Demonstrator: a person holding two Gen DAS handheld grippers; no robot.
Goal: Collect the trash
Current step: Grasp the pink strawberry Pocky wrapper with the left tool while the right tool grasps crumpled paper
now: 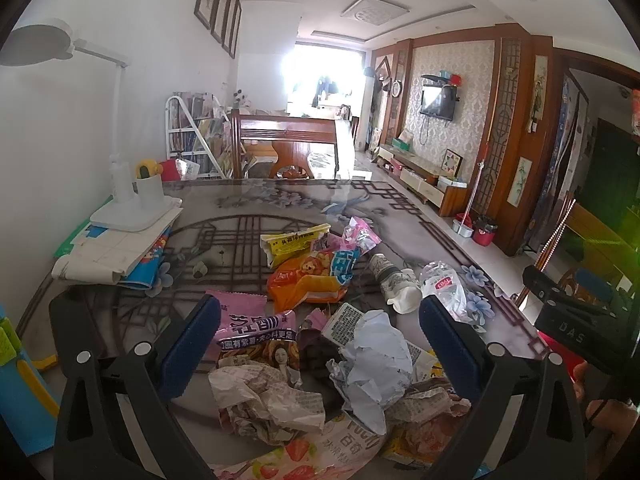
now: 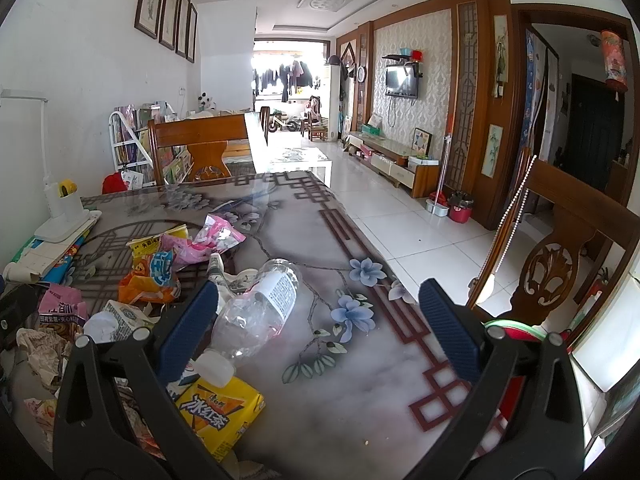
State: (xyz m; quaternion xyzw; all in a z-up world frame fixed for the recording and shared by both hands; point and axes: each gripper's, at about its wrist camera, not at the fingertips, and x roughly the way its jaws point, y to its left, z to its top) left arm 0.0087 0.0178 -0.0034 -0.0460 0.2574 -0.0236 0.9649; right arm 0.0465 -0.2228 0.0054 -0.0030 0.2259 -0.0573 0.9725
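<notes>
my left gripper (image 1: 320, 334) hangs with its jaws spread wide and nothing between the pads, right over the near end of the litter heap on the flowered table (image 1: 256, 208); the crumpled white paper (image 1: 374, 364) sits almost centred in the gap, with the crumpled newsprint (image 1: 264, 404) and the pink snack wrapper (image 1: 256, 326) just to its left; that paper is the piece i judge easiest to take first, so i want to come down straight, let the pads bracket its bulk, not a loose flap, and squeeze slowly so it compresses instead of squirting out; the strawberry-printed bag (image 1: 304, 454) beneath could drag along if i go too deep; my right gripper (image 2: 318, 326) is likewise spread and empty, with the crushed clear plastic bottle (image 2: 260, 308) lying against its left pad, white cap toward me, and the yellow iced-tea carton (image 2: 218, 410) just below; the bottle will roll and spring, so i would grip across its crushed waist; where the trash goes i cannot tell from here.
</notes>
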